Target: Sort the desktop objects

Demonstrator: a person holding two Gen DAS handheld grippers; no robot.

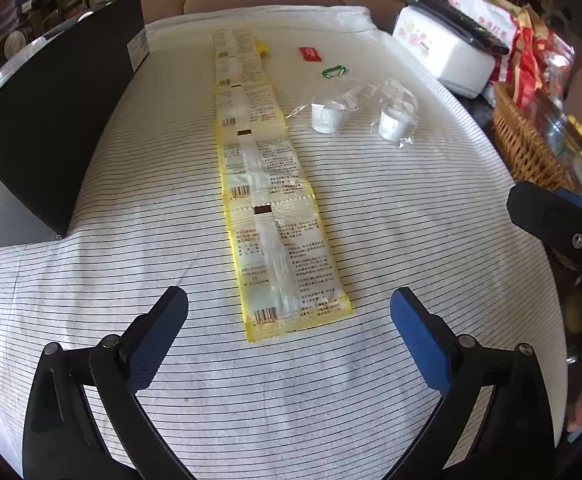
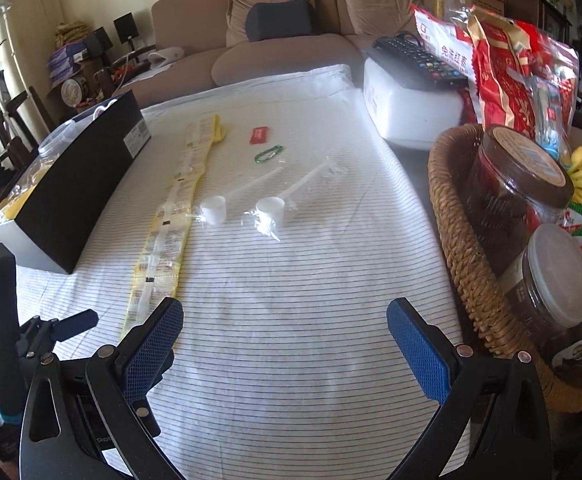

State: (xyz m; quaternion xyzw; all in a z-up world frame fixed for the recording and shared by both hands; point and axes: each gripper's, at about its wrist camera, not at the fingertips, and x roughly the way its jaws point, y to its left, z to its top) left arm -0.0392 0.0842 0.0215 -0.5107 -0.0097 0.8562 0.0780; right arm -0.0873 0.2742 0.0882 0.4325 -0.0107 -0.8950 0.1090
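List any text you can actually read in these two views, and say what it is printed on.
"免洗红枣": white and red snack bag.
Yellow packet strip: barcodes and fine print, too small to read.
Red packet: blurred.
Black box sticker: unreadable.
Remote buttons: illegible.

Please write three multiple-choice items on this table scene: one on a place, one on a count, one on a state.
1. Where does the green clip lie?
A. Inside the basket
B. On the cloth, just nearer than the red packet
C. On top of the black box

2. How many white scoops are on the cloth?
A. One
B. Two
C. Four

3. How is the left gripper?
A. Open, holding nothing
B. Shut on the strip
C. Shut on a scoop

Answers:
1. B, it rests on the striped cloth beside the packet.
2. B, one scoop and another, both in clear wrap.
3. A, its fingers stand wide apart over the yellow strip.
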